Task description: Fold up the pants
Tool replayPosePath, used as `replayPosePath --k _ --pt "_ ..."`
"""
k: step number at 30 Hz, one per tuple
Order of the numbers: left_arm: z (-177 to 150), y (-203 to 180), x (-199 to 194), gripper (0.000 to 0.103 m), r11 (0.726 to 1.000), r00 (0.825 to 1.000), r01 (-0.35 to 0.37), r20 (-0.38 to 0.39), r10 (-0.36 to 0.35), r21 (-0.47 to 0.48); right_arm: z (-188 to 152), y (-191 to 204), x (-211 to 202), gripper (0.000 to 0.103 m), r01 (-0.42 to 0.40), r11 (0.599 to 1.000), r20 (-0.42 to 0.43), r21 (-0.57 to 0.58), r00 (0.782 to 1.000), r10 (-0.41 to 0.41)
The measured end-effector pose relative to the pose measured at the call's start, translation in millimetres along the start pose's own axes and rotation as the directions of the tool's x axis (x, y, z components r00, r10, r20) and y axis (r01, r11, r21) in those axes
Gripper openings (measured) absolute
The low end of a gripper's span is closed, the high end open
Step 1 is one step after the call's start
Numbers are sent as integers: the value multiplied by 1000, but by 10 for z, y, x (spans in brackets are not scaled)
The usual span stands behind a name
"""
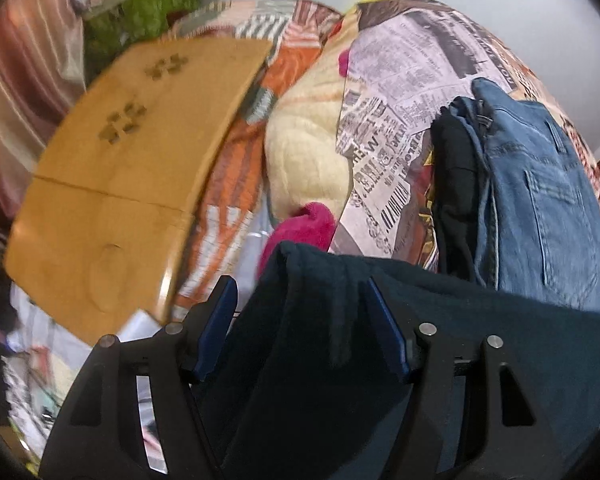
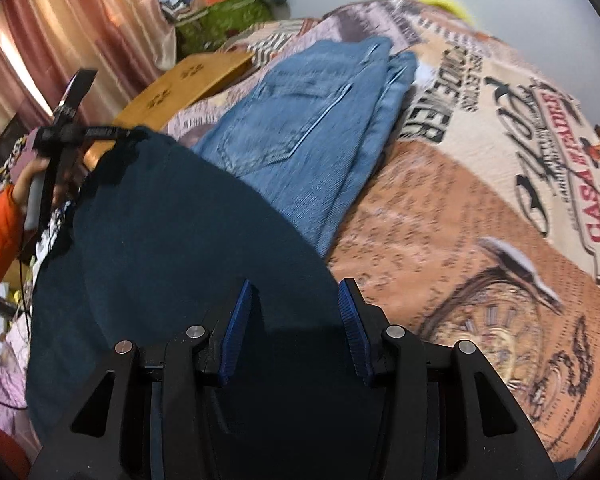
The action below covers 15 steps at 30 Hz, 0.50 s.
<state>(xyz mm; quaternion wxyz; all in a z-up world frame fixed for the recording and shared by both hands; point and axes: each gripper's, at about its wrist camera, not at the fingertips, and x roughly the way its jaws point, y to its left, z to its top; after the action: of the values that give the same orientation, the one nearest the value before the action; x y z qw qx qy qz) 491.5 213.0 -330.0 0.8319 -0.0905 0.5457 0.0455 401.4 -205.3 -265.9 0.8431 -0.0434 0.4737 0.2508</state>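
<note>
Dark teal pants [image 2: 188,240] hang spread between both grippers above a printed bedspread [image 2: 480,208]. In the left wrist view the pants [image 1: 320,340] lie between the blue pads of my left gripper [image 1: 304,300], whose jaws stand wide apart around a thick fold of cloth. In the right wrist view my right gripper [image 2: 296,304] also has its jaws apart with the dark cloth draped between and under them. The left gripper [image 2: 60,132] shows at the pants' far corner, held by a hand in an orange sleeve.
Folded blue jeans [image 2: 320,120] lie on the bedspread beyond the dark pants, also in the left view [image 1: 540,200] beside a black garment [image 1: 456,184]. A wooden board [image 1: 132,168], a cream and pink plush [image 1: 304,160], curtains [image 2: 60,40] and clutter stand left.
</note>
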Motion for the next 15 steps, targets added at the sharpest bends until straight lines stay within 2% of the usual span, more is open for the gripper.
replayPosePath --k 3,6,8,15 --pt "24 79 143 66 997 998 57 -25 -59 -57 2 38 80 42 12 999 -9 -30 1000 -13" --pt "7 123 187 65 992 995 95 -13 -96 -79 5 18 97 34 15 999 6 -29 1000 -15" --pt "-2 116 183 62 992 995 98 -7 -98 -76 22 -15 126 22 21 1000 6 -18 1000 -21" --pt "-8 -28 -47 45 999 998 50 37 -50 9 13 12 102 11 24 999 23 -21 999 -24"
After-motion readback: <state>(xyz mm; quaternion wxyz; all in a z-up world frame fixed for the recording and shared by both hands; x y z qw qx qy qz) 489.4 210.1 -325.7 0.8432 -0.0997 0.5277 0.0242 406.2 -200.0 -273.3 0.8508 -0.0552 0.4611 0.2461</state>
